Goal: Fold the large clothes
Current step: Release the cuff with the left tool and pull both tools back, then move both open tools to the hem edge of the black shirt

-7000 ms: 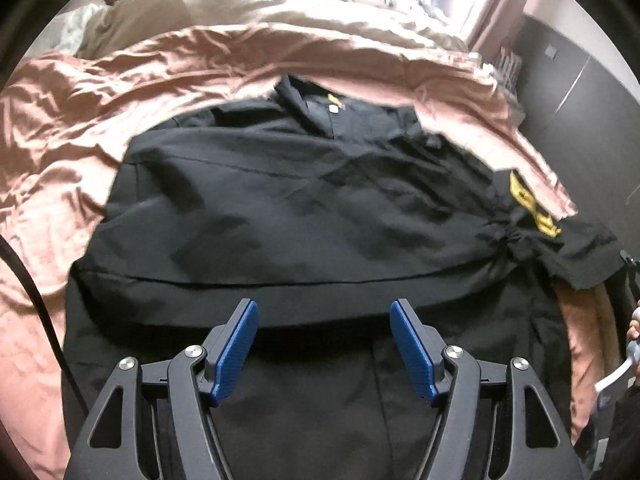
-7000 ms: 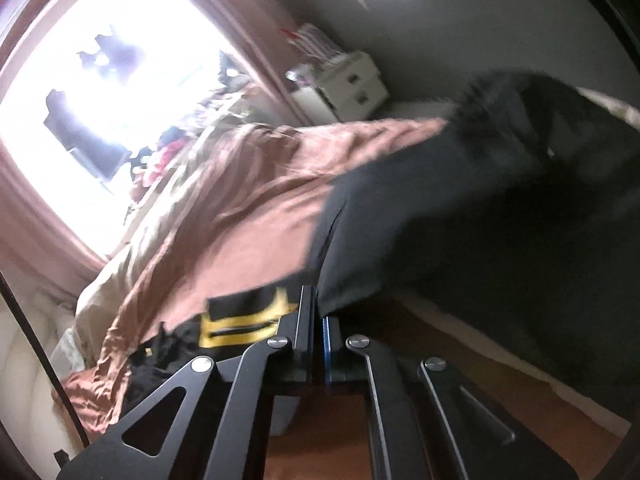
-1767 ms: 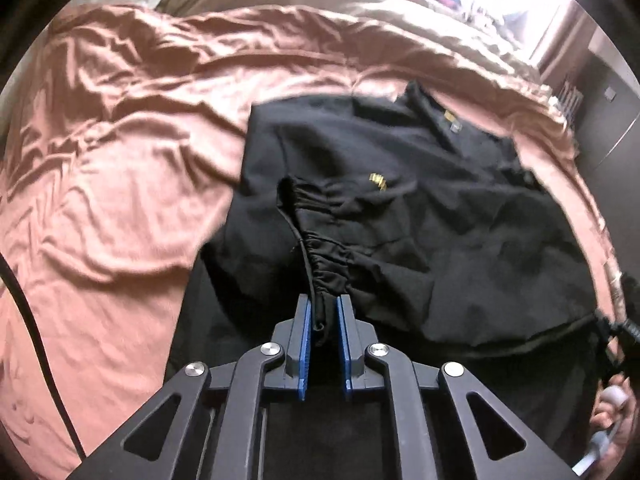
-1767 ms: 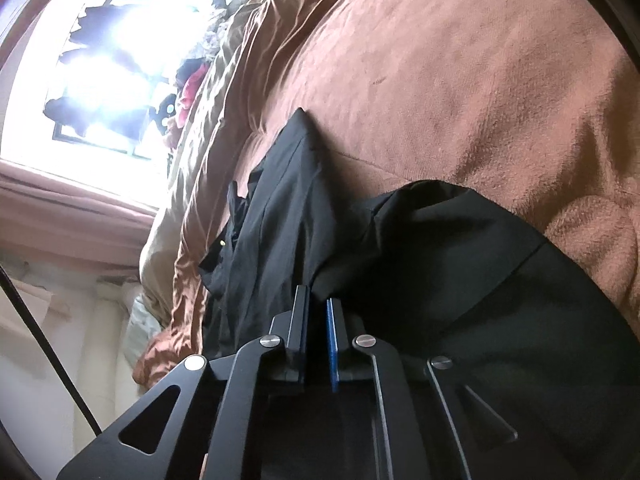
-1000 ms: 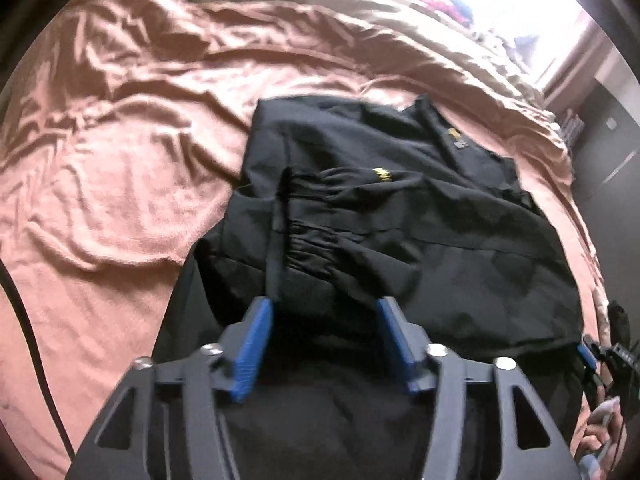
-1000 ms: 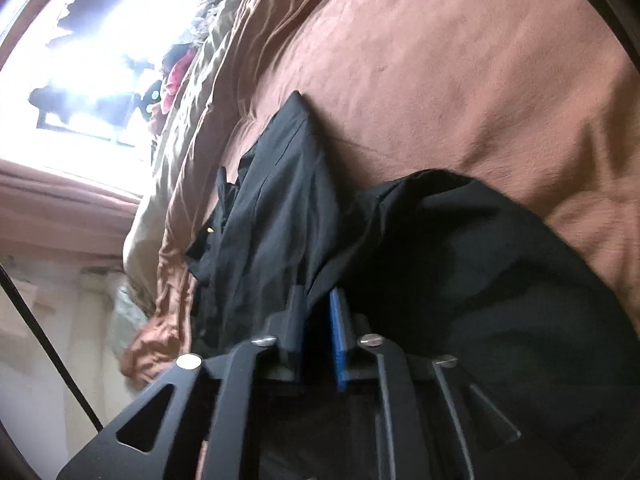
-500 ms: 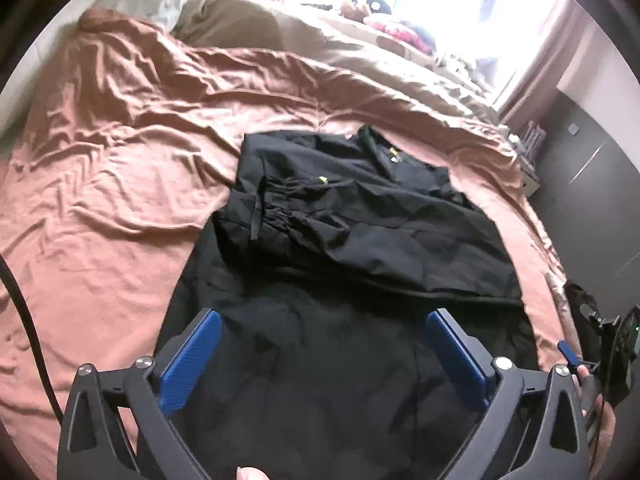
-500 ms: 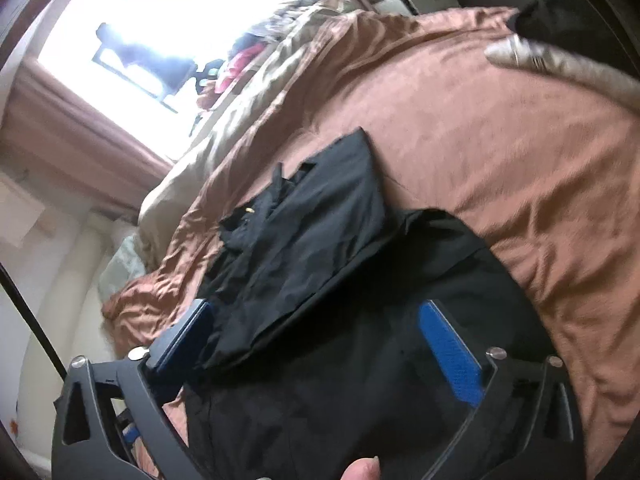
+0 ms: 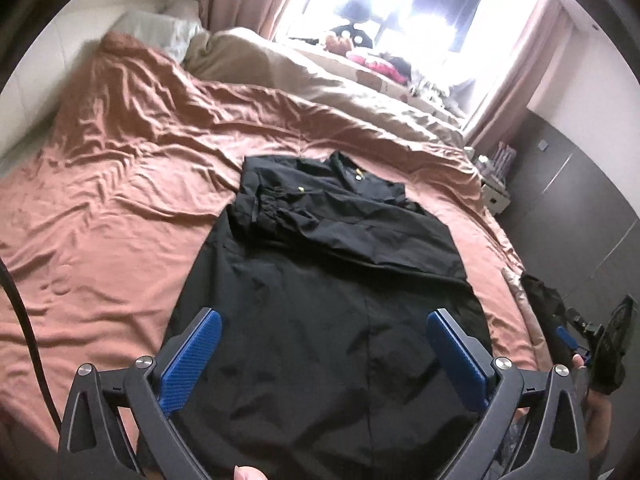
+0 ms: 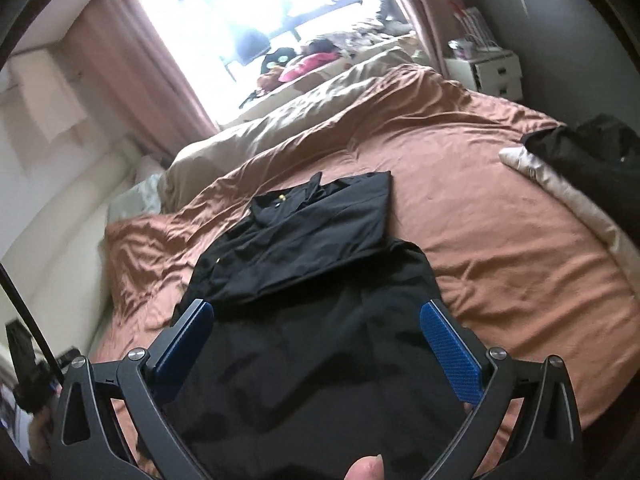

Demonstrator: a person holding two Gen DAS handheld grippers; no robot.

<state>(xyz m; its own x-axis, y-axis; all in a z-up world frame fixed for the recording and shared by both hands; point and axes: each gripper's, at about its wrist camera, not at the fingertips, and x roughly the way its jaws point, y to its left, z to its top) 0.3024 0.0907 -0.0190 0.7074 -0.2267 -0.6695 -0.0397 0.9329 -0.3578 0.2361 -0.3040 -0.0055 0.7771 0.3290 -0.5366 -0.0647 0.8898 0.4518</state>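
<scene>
left gripper (image 9: pixel 320 344): jaws wide, empty, sleeve released | right gripper (image 10: pixel 316 332): spread, empty | black garment (image 9: pixel 328 280): both sleeves now folded inward

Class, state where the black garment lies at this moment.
In both wrist views the black garment lies flat on the brown bedspread, collar toward the window, its near end below the open left gripper.

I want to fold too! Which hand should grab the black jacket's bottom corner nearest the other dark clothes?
Probably the right: the right gripper hangs on that side of the black jacket, beside the dark clothes, jaws open and empty.
</scene>
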